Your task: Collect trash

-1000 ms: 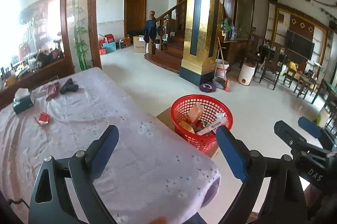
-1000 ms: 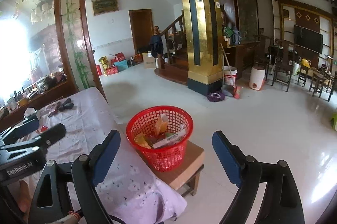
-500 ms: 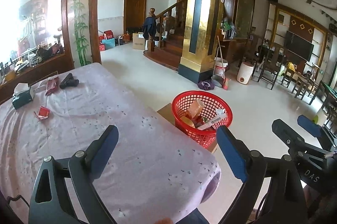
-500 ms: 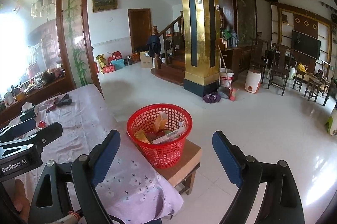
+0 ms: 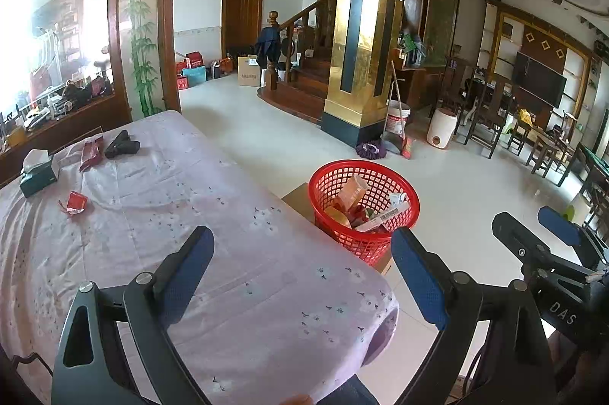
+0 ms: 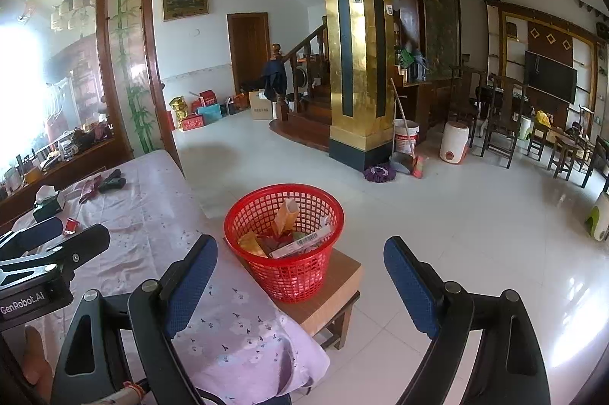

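A red mesh basket (image 5: 363,207) (image 6: 283,241) holding several wrappers and cartons stands on a low wooden stool (image 6: 335,290) beside the table. On the lilac tablecloth (image 5: 160,214) lie a crumpled red wrapper (image 5: 74,202), a dark red packet (image 5: 90,153) and a black object (image 5: 121,146). My left gripper (image 5: 300,275) is open and empty above the table's near end. My right gripper (image 6: 300,275) is open and empty, just in front of the basket.
A green tissue box (image 5: 38,171) sits at the table's far left. A gold pillar (image 5: 361,35), a white bucket with a broom (image 5: 397,119) and a white bin (image 5: 441,129) stand on the tiled floor beyond. Chairs (image 5: 491,123) line the right side.
Both grippers have drawn back and up a little, so the basket and table look farther away. Both stay open and empty.
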`<state>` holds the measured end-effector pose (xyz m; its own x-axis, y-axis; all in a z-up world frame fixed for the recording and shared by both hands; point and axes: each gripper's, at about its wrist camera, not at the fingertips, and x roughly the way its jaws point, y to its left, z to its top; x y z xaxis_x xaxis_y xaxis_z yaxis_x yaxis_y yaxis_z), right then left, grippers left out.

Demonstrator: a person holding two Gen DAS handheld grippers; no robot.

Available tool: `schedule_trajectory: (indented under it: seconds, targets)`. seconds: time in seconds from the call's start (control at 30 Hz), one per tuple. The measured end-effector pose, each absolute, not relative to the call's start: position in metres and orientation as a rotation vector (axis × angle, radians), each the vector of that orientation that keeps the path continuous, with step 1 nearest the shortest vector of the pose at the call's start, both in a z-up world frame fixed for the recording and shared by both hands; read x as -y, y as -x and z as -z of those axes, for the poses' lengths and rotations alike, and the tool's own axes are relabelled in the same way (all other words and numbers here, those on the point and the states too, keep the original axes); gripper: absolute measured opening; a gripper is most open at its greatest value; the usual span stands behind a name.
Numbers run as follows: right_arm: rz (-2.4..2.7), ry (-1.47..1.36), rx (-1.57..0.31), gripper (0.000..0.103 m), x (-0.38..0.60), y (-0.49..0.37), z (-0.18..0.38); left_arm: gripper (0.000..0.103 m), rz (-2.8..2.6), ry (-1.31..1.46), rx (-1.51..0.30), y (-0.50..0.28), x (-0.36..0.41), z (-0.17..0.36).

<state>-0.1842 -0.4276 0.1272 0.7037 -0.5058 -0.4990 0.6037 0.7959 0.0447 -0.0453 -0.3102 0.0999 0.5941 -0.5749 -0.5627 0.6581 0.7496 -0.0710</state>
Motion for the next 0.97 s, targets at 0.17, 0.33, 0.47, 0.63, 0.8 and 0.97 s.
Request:
schedule_trajectory:
  seconds: [0.17, 0.33, 0.47, 0.63, 0.8, 0.97]
  targets:
    - [0.621, -0.213, -0.491, 0.092, 0.428, 0.184, -0.127, 0.093, 0.715, -0.15, -0.603, 0.044, 0.31, -0.099]
    - [0.62, -0.217, -0.49, 0.092, 0.429, 0.185, -0.127, 0.093, 0.712, -0.148, -0.602, 0.044, 0.31, -0.098]
    - [0.622, -0.216, -0.493, 0.092, 0.43, 0.186, -0.127, 0.093, 0.711, -0.154, -0.602, 0.045, 0.31, -0.098]
    - [0.625, -0.217, -0.494, 0.092, 0.433, 0.185, -0.127, 0.093, 0.717, -0.151, -0.603, 0.044, 0.308, -0.096]
    - [0.63, -0.217, -0.493, 0.092, 0.435, 0.185, -0.127, 0.093, 0.727, -0.143, -0.602, 0.045, 0.308, -0.095]
    - [0.629, -0.234, -0.512, 0.092, 0.437, 0.182, -0.123, 0.093, 0.714, -0.142, -0.601, 0.042, 0.305, -0.096]
